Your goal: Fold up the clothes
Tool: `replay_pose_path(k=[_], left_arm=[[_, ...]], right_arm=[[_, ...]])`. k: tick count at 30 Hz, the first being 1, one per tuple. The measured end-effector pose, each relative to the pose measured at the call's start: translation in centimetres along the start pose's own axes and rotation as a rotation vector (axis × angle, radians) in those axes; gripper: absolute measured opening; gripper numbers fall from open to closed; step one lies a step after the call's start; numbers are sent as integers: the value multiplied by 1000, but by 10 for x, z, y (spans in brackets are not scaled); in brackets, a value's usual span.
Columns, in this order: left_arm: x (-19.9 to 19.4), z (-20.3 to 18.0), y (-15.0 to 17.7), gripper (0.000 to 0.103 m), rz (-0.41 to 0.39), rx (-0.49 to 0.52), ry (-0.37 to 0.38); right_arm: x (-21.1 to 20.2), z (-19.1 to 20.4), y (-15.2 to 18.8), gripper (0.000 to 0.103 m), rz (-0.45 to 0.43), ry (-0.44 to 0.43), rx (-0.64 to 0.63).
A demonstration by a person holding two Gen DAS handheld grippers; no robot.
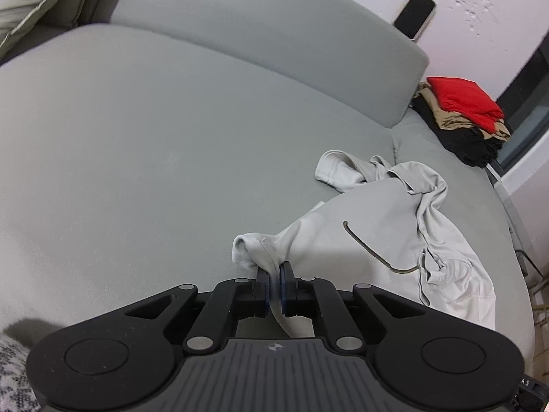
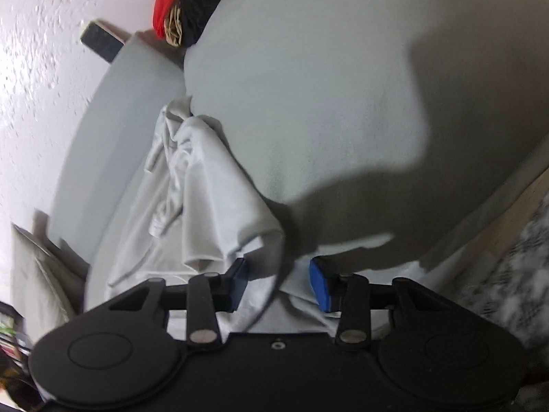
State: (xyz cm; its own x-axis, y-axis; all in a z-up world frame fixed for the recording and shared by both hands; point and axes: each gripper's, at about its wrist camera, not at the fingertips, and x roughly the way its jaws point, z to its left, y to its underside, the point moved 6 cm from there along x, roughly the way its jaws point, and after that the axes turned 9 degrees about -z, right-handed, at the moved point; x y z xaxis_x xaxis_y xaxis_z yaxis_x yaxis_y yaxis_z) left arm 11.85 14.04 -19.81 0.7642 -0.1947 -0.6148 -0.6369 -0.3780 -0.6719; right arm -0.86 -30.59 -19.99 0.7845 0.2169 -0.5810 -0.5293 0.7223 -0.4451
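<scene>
A light grey hoodie (image 1: 387, 226) lies crumpled on the grey sofa seat (image 1: 154, 144), to the right in the left wrist view. My left gripper (image 1: 273, 283) is shut on a bunched edge of the hoodie, and cloth hangs down between its fingers. In the right wrist view the hoodie (image 2: 206, 185) spreads to the left and under the gripper. My right gripper (image 2: 278, 281) is open, its blue pads (image 2: 317, 283) apart over a fold of the hoodie's edge.
A stack of folded clothes, red on top (image 1: 463, 103), sits at the sofa's far end; it also shows in the right wrist view (image 2: 182, 0). A black phone (image 1: 415, 12) leans on the wall above the backrest (image 1: 274, 34). A pillow (image 1: 41, 3) lies at the back left.
</scene>
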Motion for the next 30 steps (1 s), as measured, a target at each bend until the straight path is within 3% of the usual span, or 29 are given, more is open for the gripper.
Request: replay_pose_path(k=[1,4,8,11,16,18,23,25,27,29,30], left_arm=[[1,1,0,6,4,-10,-2],[3,3,1,8,13,-37,-3],[11,6,0,26,37,-120,30],[18,6,-1,34,44,-190,67],[26,-1,1,24,49,-242,115],[27,-1,3,4,61,-245,106],[-11,-8,-8,2,13,-270,136],[-31,-25,-29,1,-24,-245,168],[-60,-55,-70,1,-101,-193,208],[-96,-88,-119,1,-201,-130,250],[-122,-101,-141,1,-271,-101,270]], right_arm=[[-1,2,-1,24,-14,-23,8],[-2,7,-7,25,-65,-53,22],[16,2,-10,29,-62,-74,114],[24,0,-11,30,-55,-105,181],[19,-6,-9,13,-43,-129,189],[23,-4,-9,4,-44,-115,160],[4,19,-11,4,10,-54,88],[-4,38,-14,3,66,-68,97],[-6,75,-30,3,98,-121,111],[-20,126,-64,3,69,-244,123],[-39,152,-88,3,15,-325,128]])
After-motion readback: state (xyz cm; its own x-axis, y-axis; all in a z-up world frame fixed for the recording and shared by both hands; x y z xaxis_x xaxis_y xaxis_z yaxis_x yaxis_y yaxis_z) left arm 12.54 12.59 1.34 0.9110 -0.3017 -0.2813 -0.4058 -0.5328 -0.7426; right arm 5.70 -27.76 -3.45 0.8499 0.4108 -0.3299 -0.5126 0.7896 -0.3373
